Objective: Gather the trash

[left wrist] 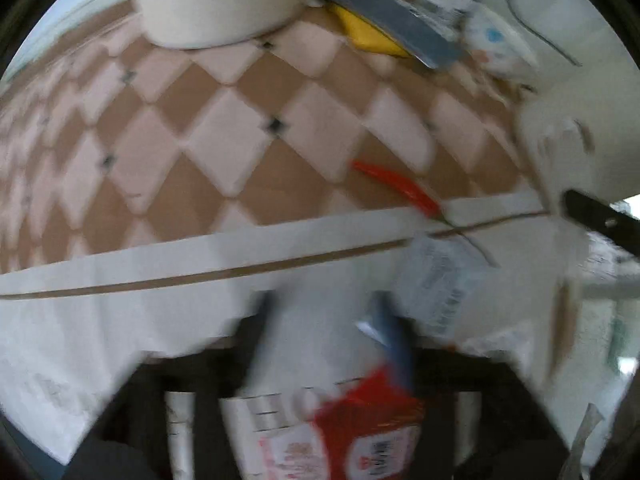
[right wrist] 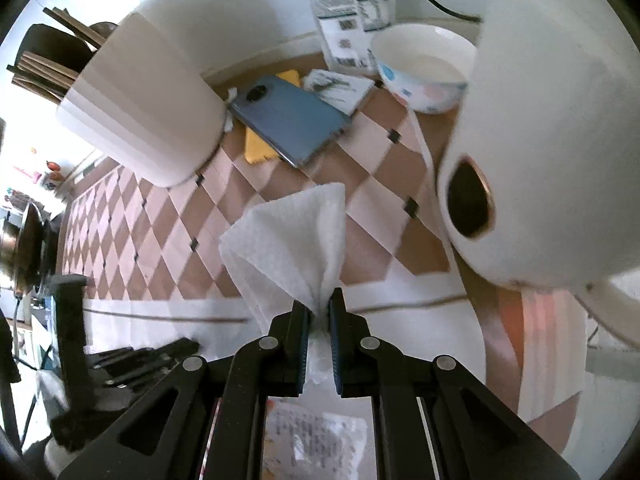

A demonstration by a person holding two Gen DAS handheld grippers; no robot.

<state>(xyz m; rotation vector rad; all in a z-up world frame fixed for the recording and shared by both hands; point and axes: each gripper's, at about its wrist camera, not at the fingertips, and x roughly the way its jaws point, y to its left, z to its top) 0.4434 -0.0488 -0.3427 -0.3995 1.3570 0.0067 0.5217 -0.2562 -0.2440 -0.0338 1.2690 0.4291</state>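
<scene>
A crumpled paper towel (right wrist: pixel 292 240) is pinched by the right tool (right wrist: pixel 319 312). The left tool (left wrist: pixel 328 344) is blurred; its state cannot be told. The pinch should be kept firm, and the white pot (right wrist: pixel 540 128) at two o'clock avoided.

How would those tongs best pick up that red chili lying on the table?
Grip the red chili across its thick middle, coming from above with the tongs straddling its width. It lies flat and slender on the checked tablecloth, its thin green stem near the table's edge.

We note a white, embossed paper towel (right wrist: pixel 292 248), bunched at one end and pinched in the right tool (right wrist: pixel 319 312), fanning up and out above the checkered counter (right wrist: pixel 168 240). In the blurred left view, a red-and-white wrapper (left wrist: pixel 360 428) sits at the left tool (left wrist: pixel 328 344); grip unclear.
</scene>
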